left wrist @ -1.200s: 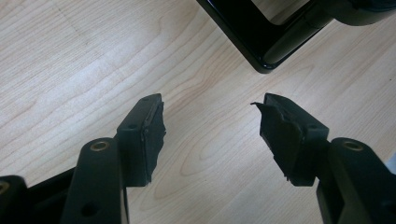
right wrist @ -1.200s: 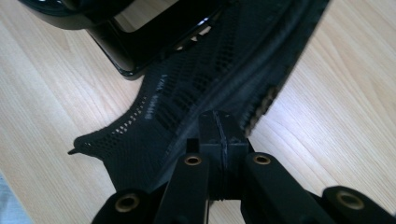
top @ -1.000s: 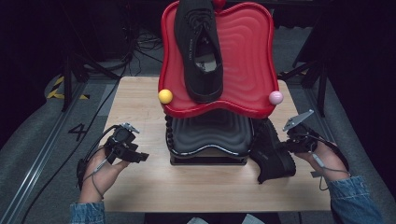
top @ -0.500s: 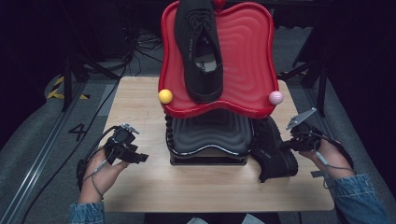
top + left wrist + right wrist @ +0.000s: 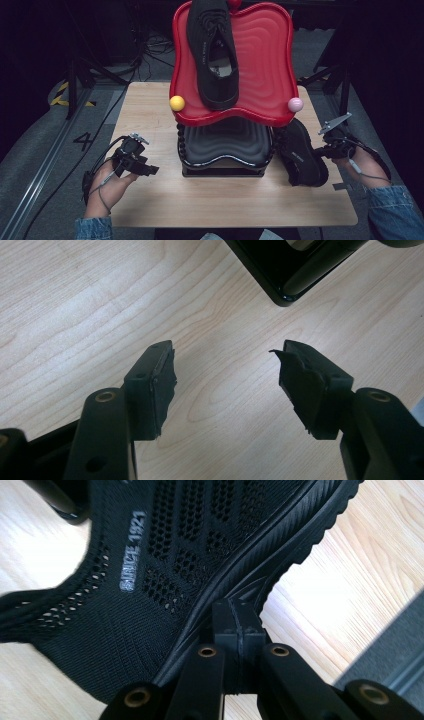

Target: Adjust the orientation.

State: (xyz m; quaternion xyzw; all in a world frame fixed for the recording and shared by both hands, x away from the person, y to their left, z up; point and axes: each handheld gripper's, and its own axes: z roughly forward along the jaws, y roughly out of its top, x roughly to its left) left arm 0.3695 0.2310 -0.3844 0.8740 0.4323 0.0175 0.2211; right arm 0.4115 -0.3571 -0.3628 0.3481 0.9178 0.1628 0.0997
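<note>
Pale wooden table [image 5: 150, 200] under dim light, dark floor around it. My right gripper [image 5: 239, 630] has its jaws pressed together, tips against the sole edge of a black knit sneaker [image 5: 300, 155] lying near the table's right edge. My left gripper [image 5: 225, 385] has its jaws spread over bare wood near the left front corner, nothing between them. Between my hands stands a black wavy shoe stand [image 5: 225, 145]; its red wavy upper tray [image 5: 265, 65] carries a second black sneaker [image 5: 212, 50].
</note>
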